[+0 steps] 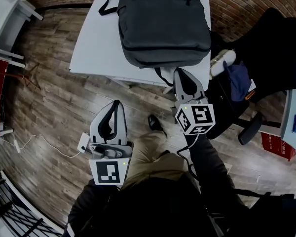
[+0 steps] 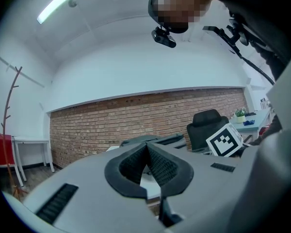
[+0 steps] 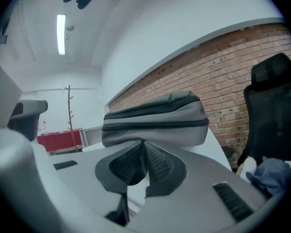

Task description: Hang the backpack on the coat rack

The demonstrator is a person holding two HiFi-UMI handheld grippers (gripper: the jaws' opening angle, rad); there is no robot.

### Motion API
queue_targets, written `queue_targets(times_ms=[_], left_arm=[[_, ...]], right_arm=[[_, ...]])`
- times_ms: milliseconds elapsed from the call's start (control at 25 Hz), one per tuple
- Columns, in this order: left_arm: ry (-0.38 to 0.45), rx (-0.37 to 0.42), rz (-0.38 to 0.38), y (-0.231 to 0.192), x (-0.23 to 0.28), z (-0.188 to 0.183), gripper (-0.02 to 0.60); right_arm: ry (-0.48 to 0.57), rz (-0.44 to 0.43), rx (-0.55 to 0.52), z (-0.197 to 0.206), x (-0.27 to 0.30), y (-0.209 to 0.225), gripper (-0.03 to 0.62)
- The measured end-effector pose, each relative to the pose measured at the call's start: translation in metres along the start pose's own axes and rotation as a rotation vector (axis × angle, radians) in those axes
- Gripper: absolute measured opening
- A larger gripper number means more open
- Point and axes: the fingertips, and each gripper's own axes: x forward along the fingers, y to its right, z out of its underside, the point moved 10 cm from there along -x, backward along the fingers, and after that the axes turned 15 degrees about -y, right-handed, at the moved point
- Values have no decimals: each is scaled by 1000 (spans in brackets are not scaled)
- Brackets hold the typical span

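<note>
A dark grey backpack (image 1: 163, 23) lies flat on a white table (image 1: 91, 48). A black strap loop (image 1: 161, 78) hangs from its near edge. My right gripper (image 1: 180, 72) has its tips at that edge, where the loop runs in, and its jaws are shut on the loop. In the right gripper view the backpack (image 3: 155, 123) fills the space just beyond my right gripper (image 3: 144, 143). My left gripper (image 1: 116, 105) hangs lower over the floor, shut and empty, also seen as left gripper (image 2: 146, 147). The thin coat rack (image 2: 9, 106) stands far left; the coat rack (image 3: 69, 110) is beside a red cabinet.
A black office chair (image 1: 266, 48) with a blue cloth (image 1: 237, 78) stands right of the table. A white plug and cable (image 1: 83, 143) lie on the wooden floor. A white desk (image 2: 31, 144) stands near the rack, and a brick wall (image 2: 150, 115) is behind.
</note>
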Motion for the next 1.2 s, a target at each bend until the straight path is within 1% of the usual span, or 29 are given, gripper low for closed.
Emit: queue_targets(times_ms=[120,280,440,560,720,800,920,1000,1080,1120,1160,1200], left_arm=[[18,-5,0,-1,15,-18,9],[65,-17,-27,-15,51,-50,9],[115,-37,-31,-37,97,-93,9],[128,-37,-32,-49,131,-123,9],[129,-60,-39,-63,164,-155,9],[122,-57,-50,-71,183,-169,9],[134,-61,-60,-84,214,-193,9],[141,-80,-38,-93,234,-209,11],[156,-79,-14,-102,253,-221,14],[162,-71,-6,-105,262,-226,66],[162,-69,6,-108,271,-231,142],[159,-76,26,-109,279,-236,151]], right_arm=[[66,-27,-35,-45,-5,0,21],[130,-74,-100,-121,-1,7,21],[175,-122,-131,-207,21,20,21],[215,-150,-144,-260,48,33,21],[229,-175,-177,-315,79,49,21],[223,-208,-192,-340,93,56,21],[209,-259,-205,-368,111,66,21],[197,-283,-216,-382,120,71,21],[192,-305,-223,-394,128,75,21],[191,-315,-227,-399,131,76,21],[192,-325,-232,-404,134,78,21],[193,-335,-239,-407,136,79,21]])
